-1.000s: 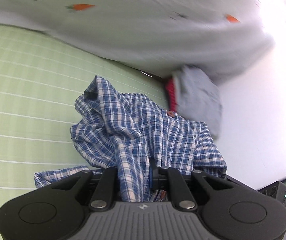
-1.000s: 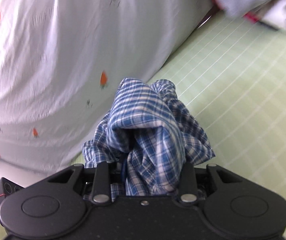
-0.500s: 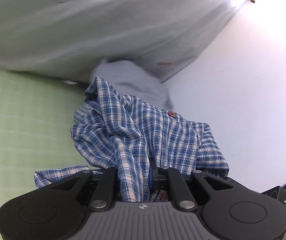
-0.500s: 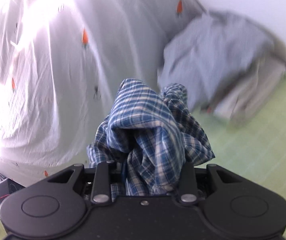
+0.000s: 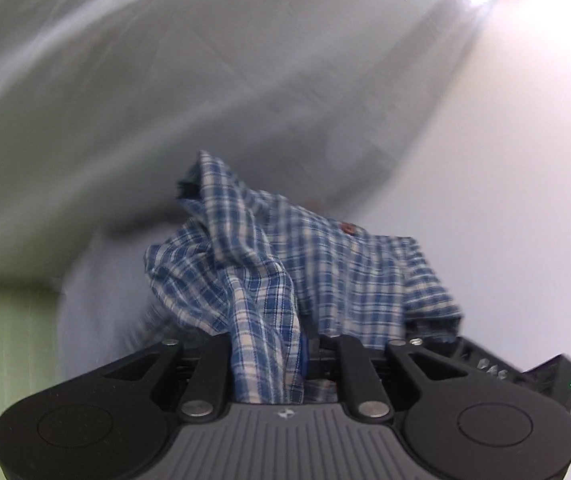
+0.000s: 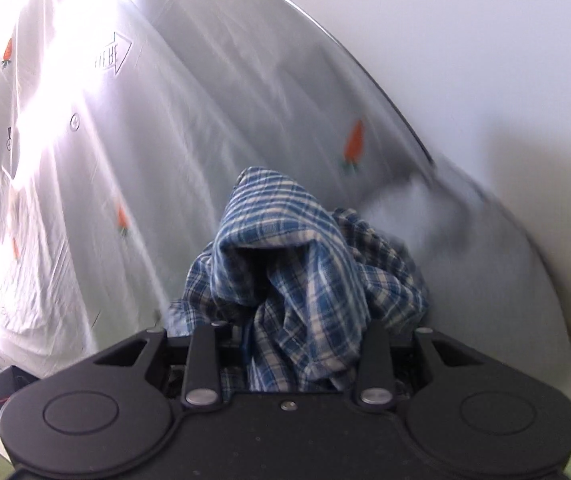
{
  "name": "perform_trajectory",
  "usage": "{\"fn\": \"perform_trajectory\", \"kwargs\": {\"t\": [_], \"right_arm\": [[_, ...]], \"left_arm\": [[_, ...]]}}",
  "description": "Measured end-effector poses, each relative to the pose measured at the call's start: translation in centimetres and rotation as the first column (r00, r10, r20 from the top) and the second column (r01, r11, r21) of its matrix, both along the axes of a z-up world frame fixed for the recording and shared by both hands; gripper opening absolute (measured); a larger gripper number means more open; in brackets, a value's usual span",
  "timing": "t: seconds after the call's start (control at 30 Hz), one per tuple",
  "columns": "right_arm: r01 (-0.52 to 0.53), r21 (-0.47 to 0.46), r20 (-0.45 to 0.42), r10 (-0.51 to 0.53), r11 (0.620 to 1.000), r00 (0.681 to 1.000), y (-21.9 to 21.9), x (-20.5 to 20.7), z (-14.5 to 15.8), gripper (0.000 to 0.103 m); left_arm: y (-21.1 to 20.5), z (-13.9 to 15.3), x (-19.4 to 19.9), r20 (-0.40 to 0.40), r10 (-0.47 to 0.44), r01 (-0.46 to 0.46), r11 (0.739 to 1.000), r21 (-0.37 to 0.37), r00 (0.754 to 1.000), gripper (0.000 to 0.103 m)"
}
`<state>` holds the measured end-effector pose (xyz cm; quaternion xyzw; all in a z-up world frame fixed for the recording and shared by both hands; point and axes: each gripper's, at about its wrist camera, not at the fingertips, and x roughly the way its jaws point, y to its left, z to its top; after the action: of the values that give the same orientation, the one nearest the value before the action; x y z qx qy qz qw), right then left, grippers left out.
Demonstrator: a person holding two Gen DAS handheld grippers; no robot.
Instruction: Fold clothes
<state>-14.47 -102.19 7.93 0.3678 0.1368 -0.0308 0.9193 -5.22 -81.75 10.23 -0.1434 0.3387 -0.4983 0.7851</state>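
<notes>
Both hand-held grippers carry the same blue-and-white checked cotton shirt [image 5: 285, 276], bunched up and lifted clear of the bed. On the left gripper [image 5: 285, 364] the cloth runs down as a narrow rope between the two black fingers [image 5: 209, 376], which are clamped on it; the jaws have just been easing apart a little, yet the fabric is still pinched. A brown button [image 5: 348, 228] shows on the shirt's placket. On the right gripper [image 6: 285, 356] a thicker wad of the shirt fills the gap between the fingers [image 6: 375, 364], whose jaws have also just been widening, with the cloth still wedged between them. Both tools point slightly below level.

Compared with a second ago, the green gridded bed cover [image 5: 1, 340] has almost left both views, and the folded grey garment is no longer clearly seen; the background is now blurred.

Ahead hangs a white curtain printed with small orange carrots [image 6: 353, 144], brightly backlit at the left of the right view. Beside it stands a plain white wall [image 6: 485, 60].
</notes>
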Motion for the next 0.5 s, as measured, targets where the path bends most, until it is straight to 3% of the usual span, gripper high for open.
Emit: {"fn": "perform_trajectory", "kwargs": {"t": [0.07,0.1,0.13,0.2,0.23,0.3,0.4,0.5], "right_arm": [[0.035,-0.086,-0.026,-0.037,0.996,0.999,-1.6,4.0,0.0,0.053],[0.056,-0.163,-0.048,-0.065,0.985,0.997,-2.0,5.9,-0.4,0.06],[0.084,-0.24,-0.084,-0.106,0.967,0.991,-2.2,7.5,-1.0,0.064],[0.121,-0.4,-0.172,-0.204,0.908,0.964,-1.8,10.2,-2.0,0.07],[0.134,-0.463,-0.164,-0.233,0.876,0.959,-1.3,10.5,-2.1,0.071],[0.197,-0.571,-0.088,-0.298,0.797,0.951,0.3,9.9,-1.8,0.085],[0.274,-0.662,0.008,-0.359,0.698,0.933,2.6,8.5,-1.1,0.087],[0.303,-0.687,0.079,-0.347,0.661,0.935,4.8,7.2,-0.5,0.086]], "left_arm": [[-2.0,-1.2,2.4,0.055,0.085,-0.089,0.992,0.09,0.995,0.02],[-2.7,-2.2,3.6,0.042,0.115,-0.12,0.983,0.142,0.992,0.02],[-3.5,-3.3,4.7,0.029,0.146,-0.149,0.97,0.194,0.989,0.02],[-3.5,-5.0,6.2,-0.028,0.188,-0.178,0.963,0.201,0.982,0.022],[-3.2,-5.4,6.5,-0.043,0.199,-0.187,0.964,0.19,0.979,0.024],[-2.9,-5.8,6.5,-0.048,0.21,-0.198,0.963,0.181,0.977,0.024],[-3.0,-5.8,6.2,-0.027,0.217,-0.208,0.959,0.195,0.976,0.026],[-3.3,-5.5,5.7,0.0,0.224,-0.219,0.951,0.219,0.974,0.031]]}}
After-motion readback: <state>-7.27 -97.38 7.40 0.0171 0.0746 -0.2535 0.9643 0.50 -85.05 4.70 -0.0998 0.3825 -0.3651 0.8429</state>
